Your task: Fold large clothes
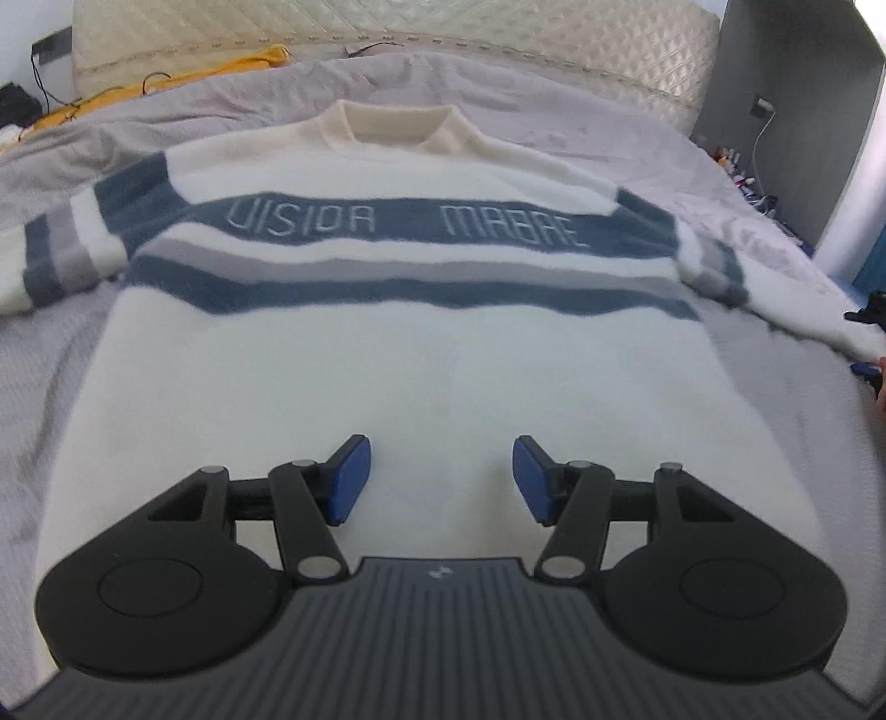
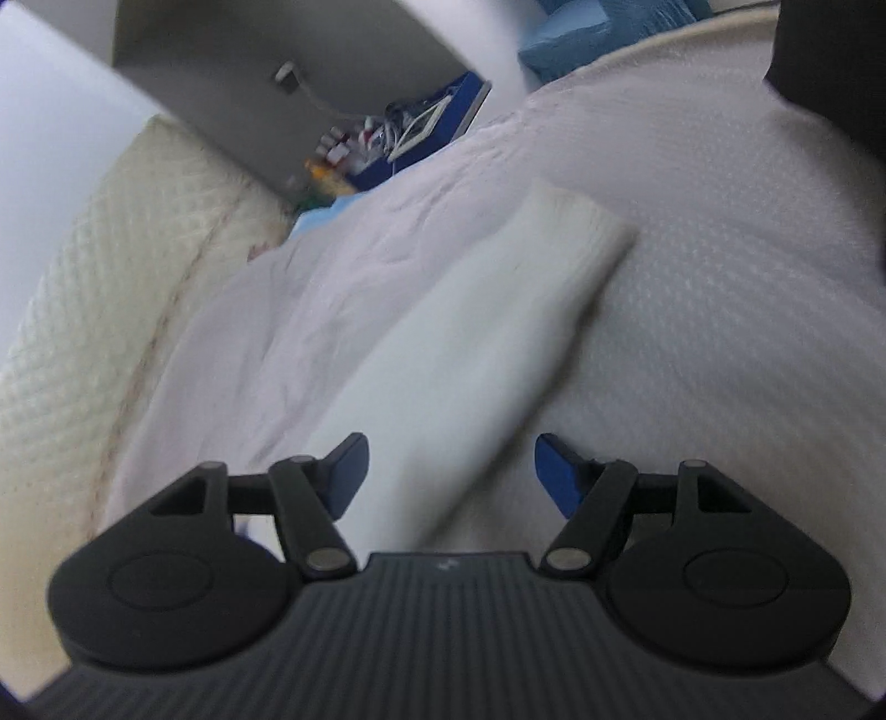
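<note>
A white sweater (image 1: 421, 365) with blue and grey stripes and chest lettering lies flat, face up, on the bed, collar far from me and both sleeves spread sideways. My left gripper (image 1: 437, 476) is open and empty, hovering over the sweater's lower hem area. In the right wrist view the sweater's right sleeve (image 2: 487, 327) runs away from me to its ribbed cuff (image 2: 576, 221). My right gripper (image 2: 451, 476) is open, its jaws on either side of the sleeve just above it. The right gripper's tip shows at the left wrist view's right edge (image 1: 869, 371).
The bed is covered by a grey quilted blanket (image 1: 775, 266). A cream padded headboard (image 1: 498, 33) stands behind. A yellow cloth with cables (image 1: 166, 83) lies at the far left. A grey cabinet (image 1: 797, 111) and a cluttered side shelf (image 2: 376, 144) stand at the right.
</note>
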Available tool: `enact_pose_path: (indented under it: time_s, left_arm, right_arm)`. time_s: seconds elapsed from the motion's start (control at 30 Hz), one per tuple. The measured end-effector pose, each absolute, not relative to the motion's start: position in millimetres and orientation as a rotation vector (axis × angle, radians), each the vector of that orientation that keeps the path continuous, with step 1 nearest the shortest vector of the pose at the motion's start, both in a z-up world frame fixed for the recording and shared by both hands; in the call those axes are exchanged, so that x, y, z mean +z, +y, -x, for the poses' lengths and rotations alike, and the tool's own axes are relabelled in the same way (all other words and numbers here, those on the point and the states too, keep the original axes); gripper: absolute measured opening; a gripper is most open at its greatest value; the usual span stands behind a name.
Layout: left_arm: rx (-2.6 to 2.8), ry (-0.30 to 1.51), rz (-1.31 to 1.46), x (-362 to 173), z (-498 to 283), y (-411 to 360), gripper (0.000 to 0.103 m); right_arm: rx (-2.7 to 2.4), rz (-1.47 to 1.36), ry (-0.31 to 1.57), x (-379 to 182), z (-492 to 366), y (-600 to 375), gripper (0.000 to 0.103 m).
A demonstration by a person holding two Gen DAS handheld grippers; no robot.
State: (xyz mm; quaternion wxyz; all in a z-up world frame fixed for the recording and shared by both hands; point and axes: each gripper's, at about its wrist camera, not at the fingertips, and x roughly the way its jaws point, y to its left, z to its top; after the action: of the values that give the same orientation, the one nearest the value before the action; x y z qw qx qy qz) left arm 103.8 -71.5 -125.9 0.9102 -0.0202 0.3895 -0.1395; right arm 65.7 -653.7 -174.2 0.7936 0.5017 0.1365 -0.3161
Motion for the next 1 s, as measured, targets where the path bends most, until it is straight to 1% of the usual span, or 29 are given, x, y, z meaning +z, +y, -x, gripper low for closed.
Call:
enact_pose_path:
  time_s: [0.07, 0.1, 0.13, 0.17, 0.2, 0.23, 0.33, 0.4, 0.47, 0.63, 0.83, 1.0]
  left_arm:
    - [-0.289, 0.803, 0.041, -129, -111, -70, 0.063]
    - [-0.289, 0.801, 0.046, -130, -113, -69, 0.063]
    - [-0.290, 0.803, 0.053, -131, -116, -68, 0.063]
    - [-0.292, 0.810, 0.059, -134, -118, -68, 0.063]
    - [-0.293, 0.816, 0.068, -137, -119, -69, 0.063]
    - [-0.291, 0.822, 0.073, -139, -121, -69, 0.063]
    - [-0.278, 0.829, 0.054, -146, -126, -76, 0.063]
    - [-0.273, 0.824, 0.035, -147, -129, -78, 0.063]
    - [-0.276, 0.822, 0.030, -146, -130, -78, 0.063]
    - [-0.268, 0.822, 0.086, -141, -133, -68, 0.063]
    - [-0.235, 0.766, 0.117, -120, -134, -50, 0.063]
    - [-0.211, 0.703, 0.174, -99, -129, -23, 0.063]
  right_arm:
    - [-0.685, -1.049, 0.236, -182, -74, -666, 0.069]
    - [-0.695, -1.033, 0.223, -185, -78, -672, 0.065]
    - [-0.711, -1.025, 0.212, -189, -82, -678, 0.054]
    - [-0.725, -1.024, 0.206, -193, -86, -683, 0.046]
    - [-0.738, -1.019, 0.197, -197, -90, -689, 0.030]
    - [-0.745, -1.012, 0.191, -201, -93, -694, 0.020]
    - [-0.752, -0.936, 0.185, -200, -104, -705, 0.011]
    - [-0.755, -0.873, 0.179, -190, -109, -708, 0.010]
    - [-0.755, -0.807, 0.116, -175, -108, -716, 0.009]
    - [-0.765, -0.711, 0.104, -139, -117, -730, 0.009]
    - [-0.664, -0.607, 0.087, -85, -130, -692, 0.009]
    - [-0.458, -0.545, 0.015, -25, -132, -624, 0.009]
